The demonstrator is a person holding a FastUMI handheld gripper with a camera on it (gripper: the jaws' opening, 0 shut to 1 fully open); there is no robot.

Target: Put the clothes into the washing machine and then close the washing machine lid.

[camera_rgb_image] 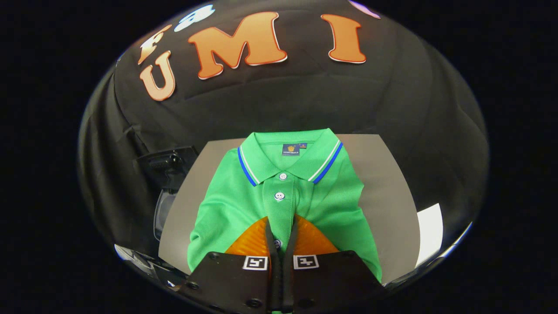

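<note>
Gripper (281, 229) fingers pinched narrow on the button placket of the folded green polo shirt (331, 205), lying on grey table (392, 196).

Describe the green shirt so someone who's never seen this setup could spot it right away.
On the grey tabletop before the black cloth wall lies a folded green polo shirt, collar towards the wall. The claw is closed, its orange fingers pinching the button placket between them. The white and blue striped collar and white buttons set it apart from the white sheet beside it.
</note>
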